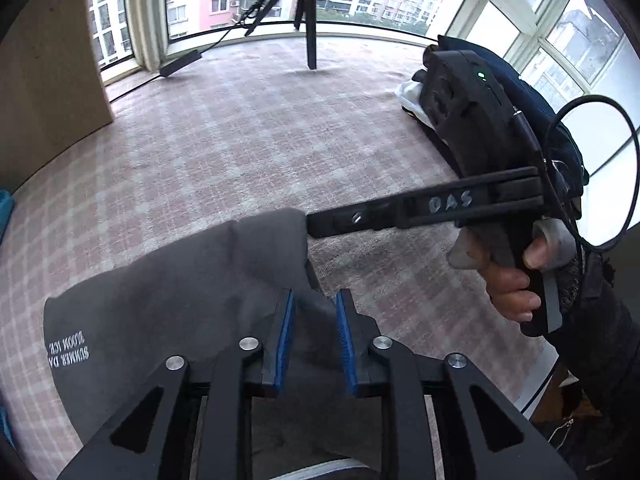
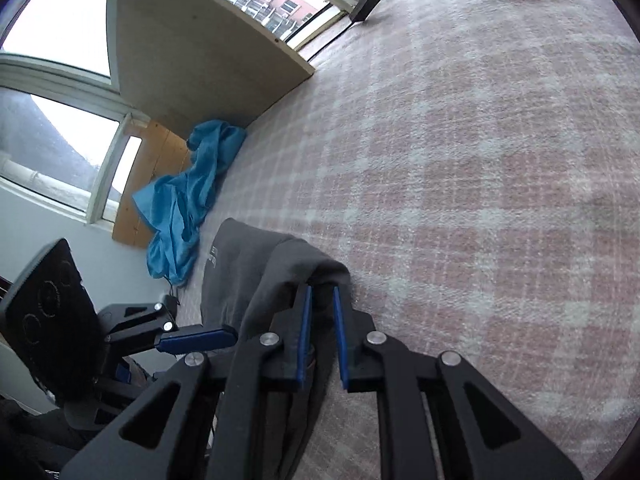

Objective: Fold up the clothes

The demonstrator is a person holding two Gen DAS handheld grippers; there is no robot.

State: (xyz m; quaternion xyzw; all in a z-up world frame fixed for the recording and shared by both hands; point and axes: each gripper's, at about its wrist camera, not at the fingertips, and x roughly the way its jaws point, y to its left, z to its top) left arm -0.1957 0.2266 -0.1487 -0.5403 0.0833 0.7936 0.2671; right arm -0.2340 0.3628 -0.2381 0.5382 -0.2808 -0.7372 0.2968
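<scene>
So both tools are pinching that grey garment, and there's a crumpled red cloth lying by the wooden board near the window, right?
Not quite: the crumpled cloth by the wooden board is blue, not red, as the right wrist view shows. The rest holds: the left tool and the right tool each pinch the grey garment.

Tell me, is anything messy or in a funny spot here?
Yes. A blue cloth lies crumpled at the edge of the plaid blanket, against the wooden board, unfolded. The gray garment dangles from both claws, which looks normal for folding.
</scene>
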